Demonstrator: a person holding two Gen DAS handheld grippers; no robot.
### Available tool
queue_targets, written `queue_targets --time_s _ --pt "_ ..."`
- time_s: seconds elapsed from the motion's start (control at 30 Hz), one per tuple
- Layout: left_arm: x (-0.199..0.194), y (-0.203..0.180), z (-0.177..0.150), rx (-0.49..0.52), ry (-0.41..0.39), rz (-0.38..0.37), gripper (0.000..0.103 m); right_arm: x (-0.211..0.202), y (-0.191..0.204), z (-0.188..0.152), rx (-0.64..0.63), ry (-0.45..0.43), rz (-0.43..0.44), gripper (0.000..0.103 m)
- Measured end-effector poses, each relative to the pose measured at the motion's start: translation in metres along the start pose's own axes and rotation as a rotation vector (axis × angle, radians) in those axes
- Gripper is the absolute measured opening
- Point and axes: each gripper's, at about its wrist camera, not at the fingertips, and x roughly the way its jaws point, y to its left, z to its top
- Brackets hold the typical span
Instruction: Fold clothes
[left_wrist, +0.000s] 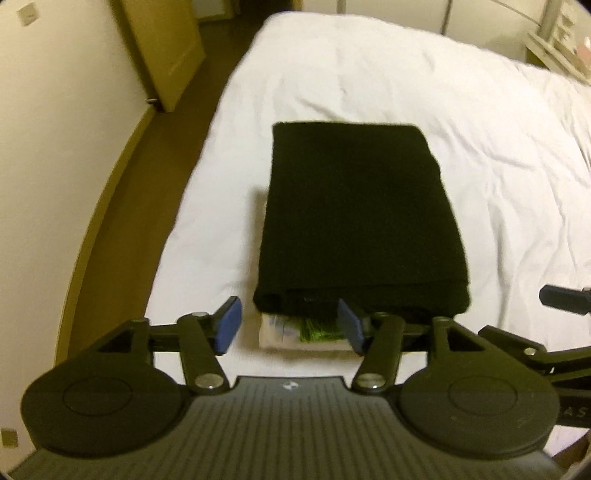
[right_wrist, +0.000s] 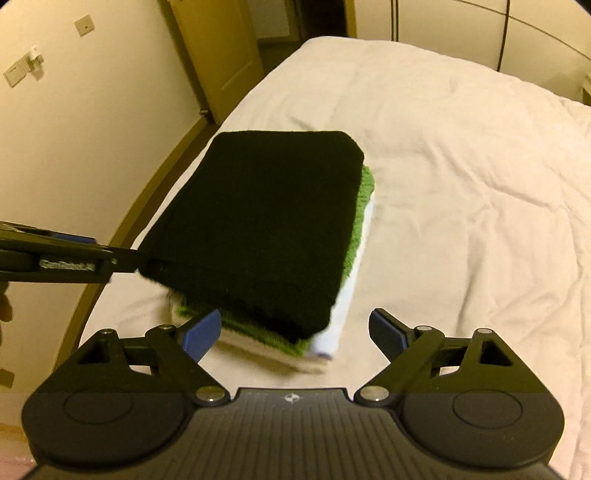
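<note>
A folded black garment (left_wrist: 354, 214) (right_wrist: 258, 229) lies flat on top of a small stack on the white bed (left_wrist: 443, 92) (right_wrist: 461, 184). Under it a folded green cloth (right_wrist: 360, 206) (left_wrist: 319, 326) and a white one (right_wrist: 332, 332) (left_wrist: 280, 332) show at the edges. My left gripper (left_wrist: 290, 321) hovers open at the stack's near edge, nothing pressed between its blue pads. My right gripper (right_wrist: 293, 332) stands wide open over the stack's near right corner, holding nothing. In the right wrist view the left gripper (right_wrist: 110, 258) reaches the black garment's left corner.
The bed's left edge drops to a brown floor (left_wrist: 122, 184) beside a cream wall (left_wrist: 55, 129). A wooden door (left_wrist: 166, 48) stands at the back left. A pale shelf unit (left_wrist: 561, 40) is at the far right. Part of a hand (right_wrist: 3, 306) shows at the left edge.
</note>
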Motion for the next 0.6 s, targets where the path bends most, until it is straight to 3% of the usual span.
queue_targets --time_s 0.17,0.6 --pt "-0.043 -0.021 -0.019 -0.095 -0.034 0.036 0.07 -0.03 -0.014 -0.007 -0.095 -0.007 0.035 0.089" --pt "-0.13 -0.088 -0.063 -0.25 -0.165 0.154 0.098 -0.096 -0.057 -0.028 -0.254 -0.08 0.107 0.09"
